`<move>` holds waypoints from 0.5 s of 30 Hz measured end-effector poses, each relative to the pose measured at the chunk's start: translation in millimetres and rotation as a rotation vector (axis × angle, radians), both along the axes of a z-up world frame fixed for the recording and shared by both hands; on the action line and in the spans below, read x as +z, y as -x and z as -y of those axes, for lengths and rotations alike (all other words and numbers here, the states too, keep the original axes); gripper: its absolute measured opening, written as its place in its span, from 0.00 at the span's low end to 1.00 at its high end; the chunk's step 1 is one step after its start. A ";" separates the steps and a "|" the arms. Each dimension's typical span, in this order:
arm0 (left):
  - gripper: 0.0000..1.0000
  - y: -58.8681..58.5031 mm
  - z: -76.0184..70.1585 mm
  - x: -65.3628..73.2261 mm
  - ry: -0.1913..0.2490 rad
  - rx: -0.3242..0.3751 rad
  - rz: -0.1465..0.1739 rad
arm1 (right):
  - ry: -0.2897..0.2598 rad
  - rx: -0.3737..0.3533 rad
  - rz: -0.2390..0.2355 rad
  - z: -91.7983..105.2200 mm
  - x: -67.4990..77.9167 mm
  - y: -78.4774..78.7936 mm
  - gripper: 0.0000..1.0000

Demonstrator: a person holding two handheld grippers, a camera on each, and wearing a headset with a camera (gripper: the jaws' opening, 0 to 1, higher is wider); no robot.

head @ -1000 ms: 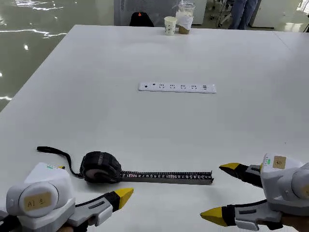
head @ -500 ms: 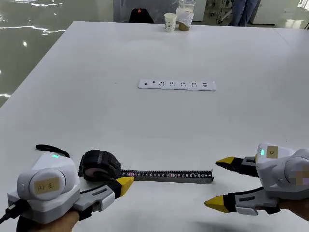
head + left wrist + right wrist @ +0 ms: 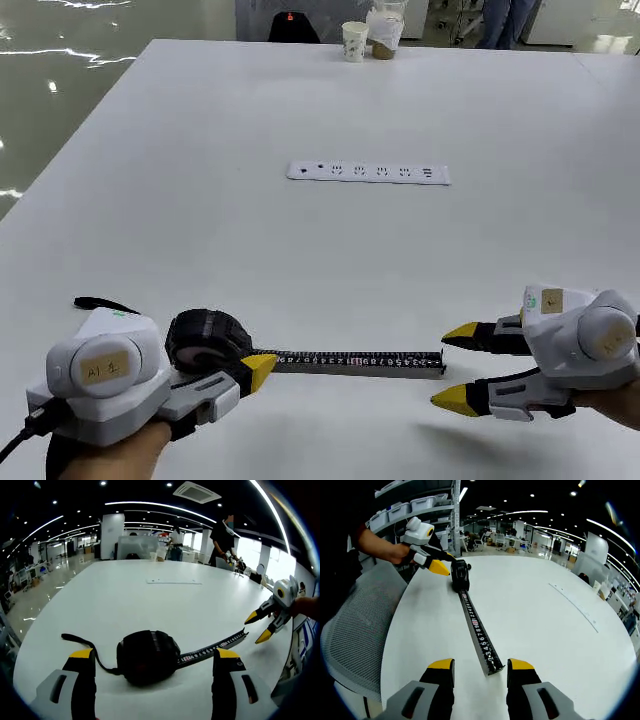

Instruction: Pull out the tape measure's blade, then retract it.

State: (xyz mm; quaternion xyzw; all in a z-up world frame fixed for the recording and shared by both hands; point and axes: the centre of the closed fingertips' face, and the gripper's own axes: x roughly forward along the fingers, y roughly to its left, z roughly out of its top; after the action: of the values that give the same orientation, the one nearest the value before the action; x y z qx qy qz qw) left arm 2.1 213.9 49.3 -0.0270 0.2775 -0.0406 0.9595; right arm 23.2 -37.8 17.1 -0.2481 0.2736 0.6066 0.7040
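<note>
Tape measure (image 3: 208,341) lay on worktop (image 3: 300,240) just ahead of left gripper (image 3: 154,654), jaws apart; blade (image 3: 355,361) out, its tip before right gripper (image 3: 455,365), jaws apart; risk: unclamped case sliding when blade is pulled.

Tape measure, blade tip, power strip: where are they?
Tape measure (image 3: 207,341): head view, its black case.
Blade tip (image 3: 492,669): right gripper view, the blade's end.
Power strip (image 3: 368,173): head view, its middle.
</note>
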 end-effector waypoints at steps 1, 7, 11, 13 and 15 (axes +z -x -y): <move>0.93 -0.3 -1.1 -0.5 -0.005 0.003 -0.003 | 0.005 0.008 0.000 0.1 -1.2 -0.7 0.38; 0.88 -2.1 -2.5 -3.6 0.003 0.014 -0.020 | 0.033 0.041 0.007 0.8 -8.1 -5.0 0.31; 0.86 -4.6 -1.8 -4.9 0.008 0.021 -0.024 | 0.046 0.049 0.018 1.2 -10.9 -11.0 0.27; 0.84 -6.0 -1.3 -5.7 0.011 0.024 -0.028 | 0.052 0.059 0.013 0.9 -13.2 -11.9 0.25; 0.81 -6.7 -0.2 -7.3 0.018 0.024 -0.036 | 0.063 0.069 0.012 1.2 -16.8 -13.0 0.23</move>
State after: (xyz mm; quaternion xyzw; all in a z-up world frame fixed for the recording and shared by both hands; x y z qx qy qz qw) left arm 8.8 214.1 42.1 -0.0398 0.2942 -0.0313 0.9544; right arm 36.2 -39.0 0.3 -0.2830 0.2795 0.6203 0.6761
